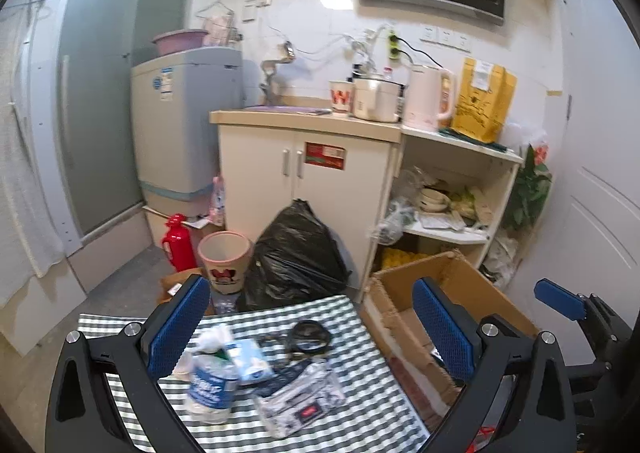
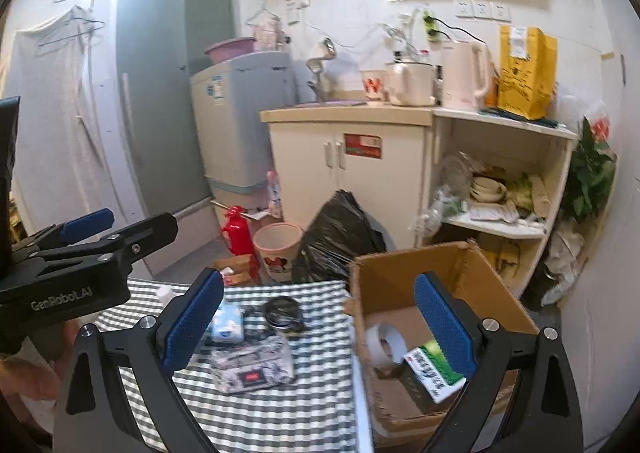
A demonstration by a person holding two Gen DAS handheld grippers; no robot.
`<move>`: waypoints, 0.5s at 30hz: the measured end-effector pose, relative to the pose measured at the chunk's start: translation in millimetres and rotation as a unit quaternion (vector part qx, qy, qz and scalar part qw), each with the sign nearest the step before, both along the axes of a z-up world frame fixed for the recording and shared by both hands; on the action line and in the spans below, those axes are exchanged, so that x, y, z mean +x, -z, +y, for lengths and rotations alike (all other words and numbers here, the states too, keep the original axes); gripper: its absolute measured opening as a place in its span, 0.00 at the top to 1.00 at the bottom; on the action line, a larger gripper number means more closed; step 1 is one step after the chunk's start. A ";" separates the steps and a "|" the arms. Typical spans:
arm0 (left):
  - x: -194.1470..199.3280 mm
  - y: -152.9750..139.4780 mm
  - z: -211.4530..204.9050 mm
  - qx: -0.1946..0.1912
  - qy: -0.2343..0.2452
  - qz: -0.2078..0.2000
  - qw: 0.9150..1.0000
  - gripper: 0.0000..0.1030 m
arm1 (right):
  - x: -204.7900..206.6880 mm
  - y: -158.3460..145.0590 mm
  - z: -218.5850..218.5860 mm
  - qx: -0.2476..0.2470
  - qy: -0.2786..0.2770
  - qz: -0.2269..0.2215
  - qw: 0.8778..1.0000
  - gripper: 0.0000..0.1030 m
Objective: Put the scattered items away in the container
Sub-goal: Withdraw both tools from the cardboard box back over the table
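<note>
Both grippers hang above the checked tablecloth [image 2: 256,405], with the cardboard box [image 2: 404,265] as the landmark standing just to its right. The left gripper [image 1: 308,329] is spread wide and holds nothing, its blue pads framing the loose items on the cloth well to the left of the box. The right gripper [image 2: 320,317] is likewise released and empty, one finger over the cloth and the other over the box's open top. In the right wrist view the left gripper's black body reaches in from the far left, level with the table, with part of a hand [image 2: 28,377] under it. Inside the box lie a roll of tape [image 2: 386,345] and a green-and-white carton [image 2: 434,371]. Left of the box, on the cloth, sit a patterned pouch [image 2: 254,367], a blue tissue pack [image 2: 230,321], a black coiled cable [image 2: 284,313] and a crushed plastic bottle [image 1: 210,385]. Beyond the box stand a black rubbish bag [image 2: 340,237], a pink bin [image 2: 278,249] and a white cabinet [image 2: 360,173].
</note>
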State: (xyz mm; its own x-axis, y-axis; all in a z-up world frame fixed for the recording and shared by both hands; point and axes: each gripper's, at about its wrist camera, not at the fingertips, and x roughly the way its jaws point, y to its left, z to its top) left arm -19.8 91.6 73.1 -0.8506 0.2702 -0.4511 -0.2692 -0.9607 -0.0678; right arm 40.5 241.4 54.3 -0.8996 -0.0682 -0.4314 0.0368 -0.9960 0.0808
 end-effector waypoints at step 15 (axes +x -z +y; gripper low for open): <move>21.0 -17.2 -88.6 -0.006 -0.081 0.022 0.996 0.00 | 4.1 -14.8 -65.0 0.013 -0.071 0.020 0.997 0.06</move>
State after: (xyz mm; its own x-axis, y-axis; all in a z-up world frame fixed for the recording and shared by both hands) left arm 1.2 3.0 90.3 -0.9019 0.1225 -0.4142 -0.1129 -0.9925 -0.0478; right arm 44.5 176.4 69.2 -0.8980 -0.1850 -0.3992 0.1802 -0.9824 0.0500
